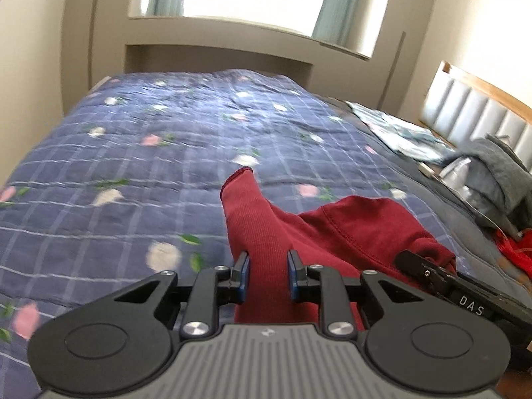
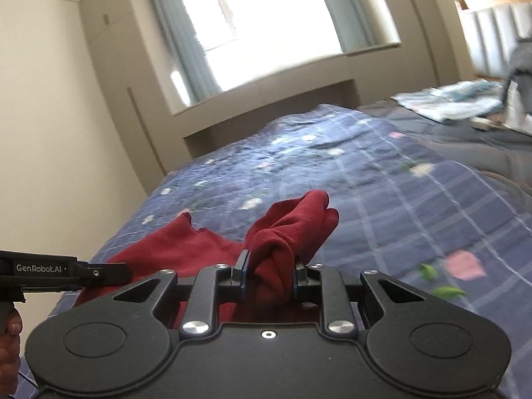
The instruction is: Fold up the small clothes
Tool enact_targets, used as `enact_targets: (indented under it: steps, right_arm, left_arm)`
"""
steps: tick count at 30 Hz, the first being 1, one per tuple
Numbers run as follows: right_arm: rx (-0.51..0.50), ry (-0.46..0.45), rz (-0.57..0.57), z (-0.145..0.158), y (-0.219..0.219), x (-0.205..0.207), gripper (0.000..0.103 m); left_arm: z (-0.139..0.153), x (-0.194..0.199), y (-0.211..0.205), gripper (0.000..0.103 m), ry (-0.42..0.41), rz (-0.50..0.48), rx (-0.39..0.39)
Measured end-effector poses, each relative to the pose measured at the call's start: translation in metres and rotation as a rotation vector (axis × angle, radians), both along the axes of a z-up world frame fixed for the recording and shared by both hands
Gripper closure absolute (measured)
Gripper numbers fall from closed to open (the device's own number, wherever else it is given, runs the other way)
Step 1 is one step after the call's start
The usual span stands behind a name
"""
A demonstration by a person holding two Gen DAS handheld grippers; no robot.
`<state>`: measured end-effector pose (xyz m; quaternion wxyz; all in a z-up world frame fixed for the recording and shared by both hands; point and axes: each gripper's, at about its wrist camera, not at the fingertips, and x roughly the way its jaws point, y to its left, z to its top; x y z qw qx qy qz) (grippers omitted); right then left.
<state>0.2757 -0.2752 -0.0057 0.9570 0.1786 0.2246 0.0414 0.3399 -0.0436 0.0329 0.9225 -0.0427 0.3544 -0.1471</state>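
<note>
A small dark red garment [image 1: 349, 229] is lifted over a blue checked, flowered bedspread [image 1: 149, 153]. My left gripper [image 1: 268, 277] is shut on a ribbed red sleeve or cuff [image 1: 252, 219] that stands up between its fingers. My right gripper [image 2: 270, 277] is shut on a bunched part of the same red garment [image 2: 292, 229]. The rest of the cloth [image 2: 173, 249] hangs between the two grippers. The right gripper [image 1: 435, 274] shows at the right of the left wrist view, and the left gripper [image 2: 96, 272] shows at the left of the right wrist view.
A light patterned cloth [image 1: 399, 129] and a grey garment [image 1: 492, 169] lie near the padded headboard [image 1: 475, 113]. Something bright red [image 1: 512, 252] lies at the right edge. A window [image 2: 266, 16] with curtains and a sill is beyond the bed. Walls close the left side.
</note>
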Motion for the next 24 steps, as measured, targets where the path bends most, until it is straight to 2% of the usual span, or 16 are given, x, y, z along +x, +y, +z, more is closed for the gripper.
enact_targets:
  steps: [8, 12, 15, 20, 24]
  right_arm:
    - [-0.043, -0.031, 0.123, 0.0, 0.076, 0.049, 0.079]
    - [-0.047, -0.013, 0.16, -0.009, 0.107, 0.066, 0.079]
    - [-0.075, 0.009, 0.184, -0.02, 0.128, 0.072, 0.079]
    - [-0.127, 0.042, 0.179, -0.034, 0.135, 0.069, 0.078]
    - [-0.104, 0.086, 0.172, -0.039, 0.126, 0.069, 0.074]
  left_arm:
    - [-0.003, 0.023, 0.07, 0.079, -0.059, 0.116, 0.022]
    - [-0.022, 0.025, 0.104, 0.079, -0.06, 0.18, -0.007]
    - [-0.043, 0.026, 0.123, 0.079, -0.025, 0.215, -0.028]
    - [-0.068, 0.02, 0.134, 0.079, 0.024, 0.233, -0.059]
    - [-0.072, 0.015, 0.139, 0.07, 0.053, 0.251, -0.076]
